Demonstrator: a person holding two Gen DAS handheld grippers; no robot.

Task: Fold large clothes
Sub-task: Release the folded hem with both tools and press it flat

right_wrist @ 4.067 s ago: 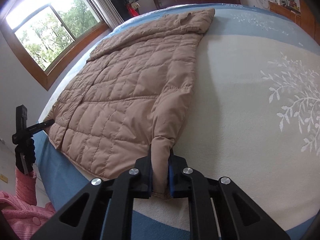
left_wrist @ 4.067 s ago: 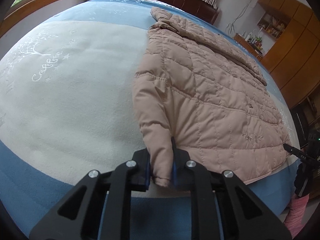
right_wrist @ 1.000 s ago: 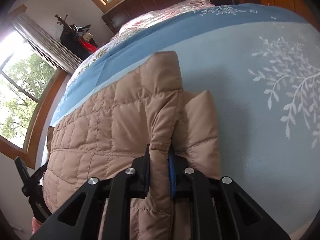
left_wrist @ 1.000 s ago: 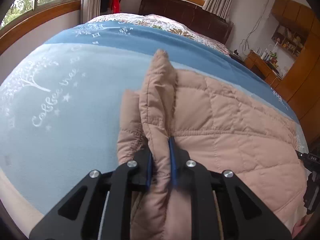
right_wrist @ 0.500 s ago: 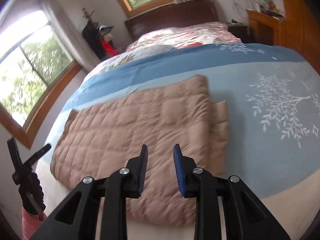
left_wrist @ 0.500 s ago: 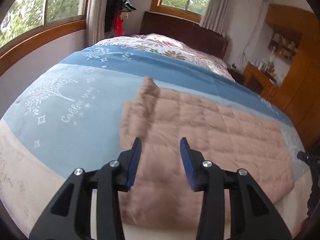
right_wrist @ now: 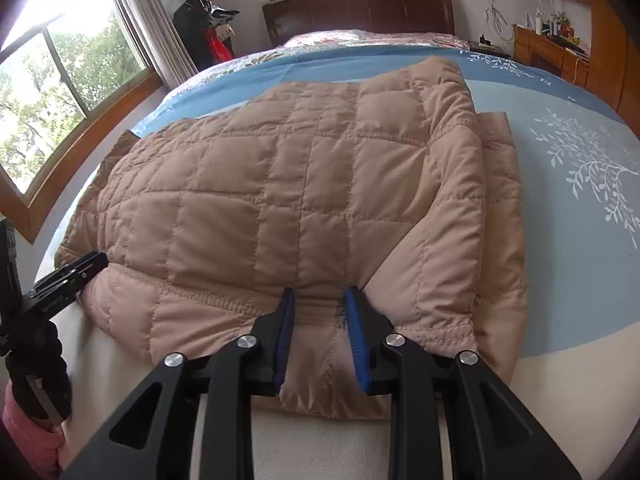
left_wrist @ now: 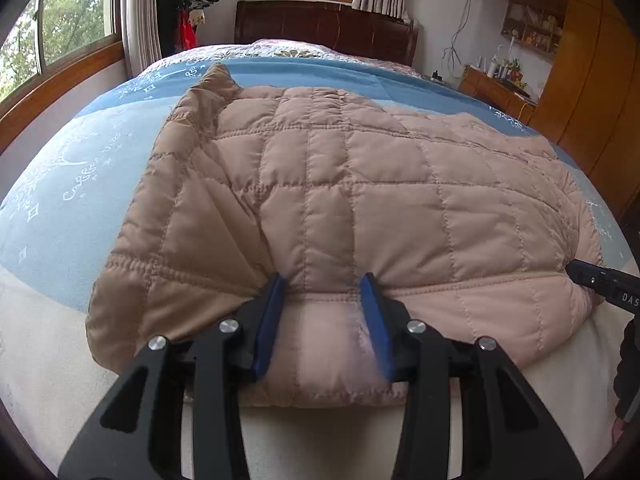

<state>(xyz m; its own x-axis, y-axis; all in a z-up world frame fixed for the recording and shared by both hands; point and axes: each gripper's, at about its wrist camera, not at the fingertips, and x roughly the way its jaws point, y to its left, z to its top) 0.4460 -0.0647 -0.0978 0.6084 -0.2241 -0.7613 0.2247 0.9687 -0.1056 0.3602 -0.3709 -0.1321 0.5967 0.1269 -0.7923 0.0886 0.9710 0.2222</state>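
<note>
- Left wrist view: your left gripper [left_wrist: 325, 294] sits lowest in the frame, jaws spread wide, its blue pads [left_wrist: 269, 318] pressing into the near hem of the quilted jacket [left_wrist: 344, 200] without pinching any fabric between them.
- Right wrist view: your right gripper [right_wrist: 320, 308] is likewise spread apart, a narrower gap than the left, with its blue pads [right_wrist: 285, 332] set against the folded edge of the same jacket [right_wrist: 280, 188]; nothing is clamped.
- Each tool shows in the other's camera: the right one pokes in as a dark tip at the far right of the left view, just at the jacket's edge, and the left one appears at the lower left of the right view, held by a gloved hand [right_wrist: 34, 376] above a pink sleeve [right_wrist: 28, 436].
- The jacket lies folded over on itself, the upper layer covering most of the lower; a strip of the lower layer shows along the right side in the right view.
- Under it you have the bedspread [right_wrist: 580, 208], cream nearest you, then pale blue with white tree prints, then deeper blue.
- Further back lies a floral cover, then the dark wooden headboard [left_wrist: 324, 24].
- Beyond that are windows with curtains, a coat stand [right_wrist: 200, 20] in the corner, and wooden cabinets [left_wrist: 576, 52] on the right.
</note>
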